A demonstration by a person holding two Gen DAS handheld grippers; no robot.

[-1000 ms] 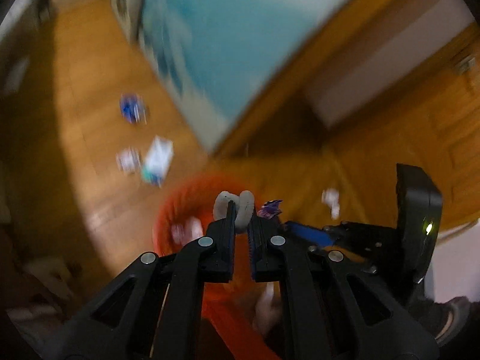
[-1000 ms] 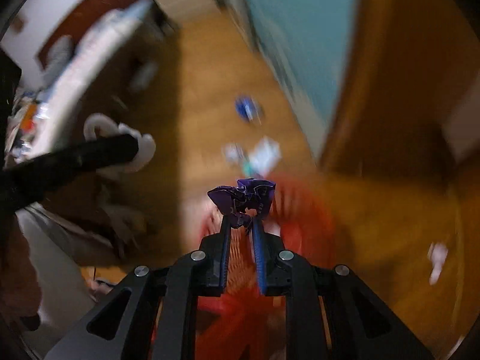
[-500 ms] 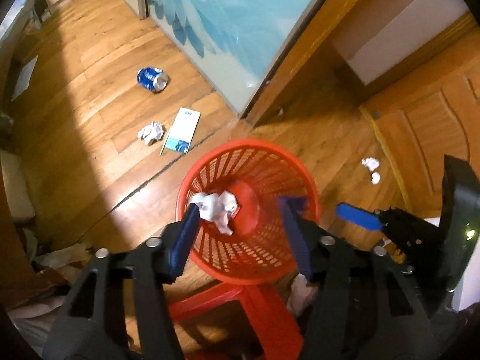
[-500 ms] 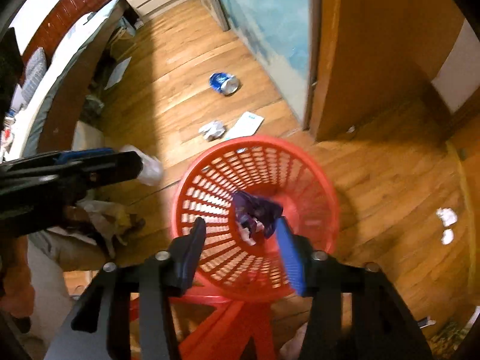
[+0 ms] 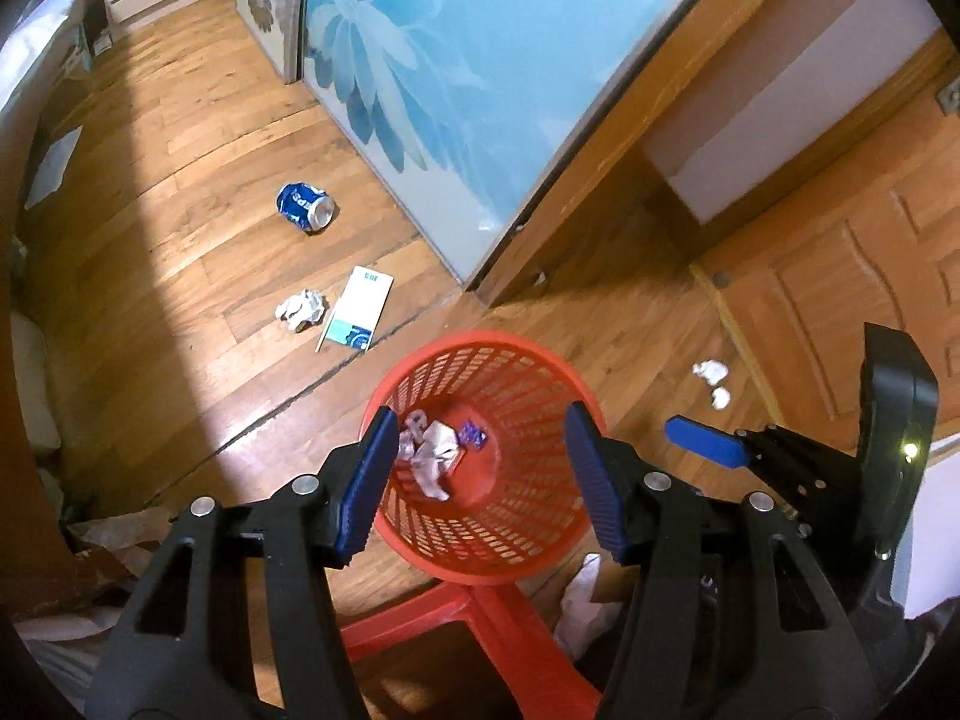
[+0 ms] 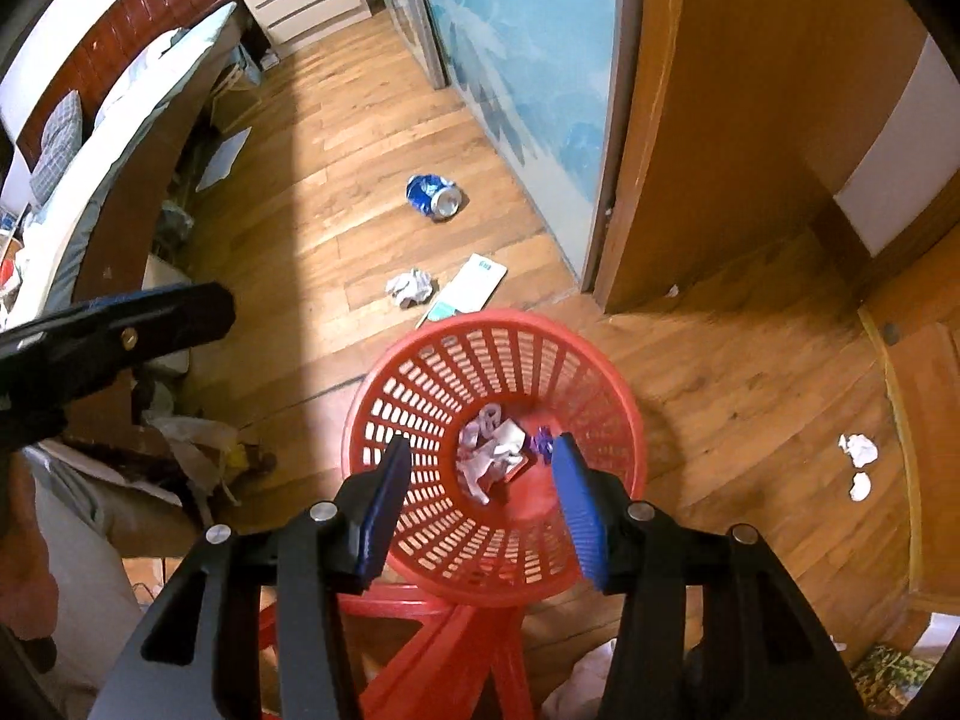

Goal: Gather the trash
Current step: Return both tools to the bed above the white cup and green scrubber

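Observation:
A red mesh basket (image 5: 528, 360) (image 6: 384, 414) stands on the wooden floor. Inside lie crumpled white paper (image 5: 432, 456) (image 6: 489, 450) and a small purple wrapper (image 5: 472, 435) (image 6: 542, 441). My left gripper (image 5: 480, 474) is open and empty above the basket. My right gripper (image 6: 480, 504) is open and empty above it too; it also shows at the right of the left wrist view (image 5: 708, 450). On the floor beyond lie a crushed blue can (image 5: 304, 207) (image 6: 433, 197), a paper ball (image 5: 302, 309) (image 6: 410, 288) and a flat white carton (image 5: 358, 315) (image 6: 468, 288).
Two small white paper scraps (image 5: 714, 381) (image 6: 858, 462) lie near a wooden door at the right. A blue floral sliding door (image 5: 456, 60) and a wooden frame stand behind. A bed (image 6: 120, 138) and clutter are at the left. A red stool (image 6: 432, 648) is under the basket.
Both grippers opened over the basket. The white paper fell from the left one and the purple wrapper from the right one; both now lie at the basket's bottom.

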